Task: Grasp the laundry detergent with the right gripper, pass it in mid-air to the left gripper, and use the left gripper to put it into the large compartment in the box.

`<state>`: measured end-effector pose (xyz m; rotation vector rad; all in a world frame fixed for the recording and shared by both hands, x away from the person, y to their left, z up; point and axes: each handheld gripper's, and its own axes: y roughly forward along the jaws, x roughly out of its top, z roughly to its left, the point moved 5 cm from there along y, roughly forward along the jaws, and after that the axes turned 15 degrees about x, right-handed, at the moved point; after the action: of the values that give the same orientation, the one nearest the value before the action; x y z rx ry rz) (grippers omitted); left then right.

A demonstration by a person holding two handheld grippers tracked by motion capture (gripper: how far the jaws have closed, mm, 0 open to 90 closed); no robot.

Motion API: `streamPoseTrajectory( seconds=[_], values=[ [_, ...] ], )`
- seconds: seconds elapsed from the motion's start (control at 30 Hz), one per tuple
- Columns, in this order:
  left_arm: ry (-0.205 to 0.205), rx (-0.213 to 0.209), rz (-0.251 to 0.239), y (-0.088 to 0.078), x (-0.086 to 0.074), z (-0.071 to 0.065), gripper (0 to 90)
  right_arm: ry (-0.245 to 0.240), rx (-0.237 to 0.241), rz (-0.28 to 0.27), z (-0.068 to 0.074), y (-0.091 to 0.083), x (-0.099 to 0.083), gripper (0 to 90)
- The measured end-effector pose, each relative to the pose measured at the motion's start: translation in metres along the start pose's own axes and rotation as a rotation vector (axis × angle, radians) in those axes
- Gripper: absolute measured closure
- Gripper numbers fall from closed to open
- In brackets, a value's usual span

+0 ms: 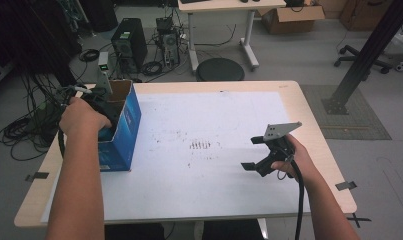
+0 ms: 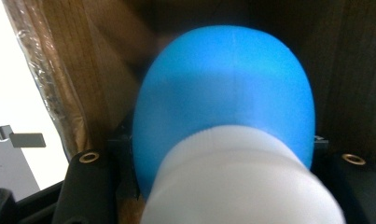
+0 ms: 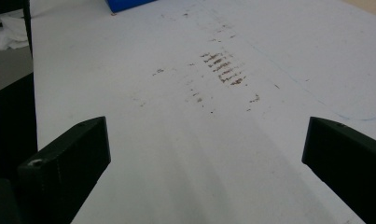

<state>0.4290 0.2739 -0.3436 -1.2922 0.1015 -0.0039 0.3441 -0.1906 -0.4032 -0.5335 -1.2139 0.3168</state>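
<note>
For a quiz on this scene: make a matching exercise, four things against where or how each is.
Things:
1. left gripper
2. right gripper
3. blue box
4. blue and white object

States:
A. between closed jaws
B. open above the white sheet
C. standing at the table's left edge
D. reaching into the box

Pairs: 1-D, 2-B, 3-C, 4-A

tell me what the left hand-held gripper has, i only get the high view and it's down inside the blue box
Observer: In the left gripper view, the left hand-held gripper is closed on a blue and white object.
Operator: is it clear of the box
Observer: No, brown cardboard walls surround it there.
Operator: and the right one
Observer: The right hand-held gripper is open, with nothing between its jaws, above the stained white sheet.
</note>
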Motion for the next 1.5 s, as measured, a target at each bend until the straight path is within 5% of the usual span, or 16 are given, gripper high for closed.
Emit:
streamPoseTrajectory(
  seconds=[0.73, 1.5],
  values=[
    [-0.003, -0.025, -0.026, -0.009, -0.004, 0.001, 33.0, -0.004, 0.000, -0.004, 0.003, 0.000, 0.001, 0.9],
    [-0.021, -0.031, -0.046, -0.037, -0.014, 0.005, 23.4, -0.020, 0.004, -0.017, 0.006, -0.002, 0.005, 0.8]
  ],
)
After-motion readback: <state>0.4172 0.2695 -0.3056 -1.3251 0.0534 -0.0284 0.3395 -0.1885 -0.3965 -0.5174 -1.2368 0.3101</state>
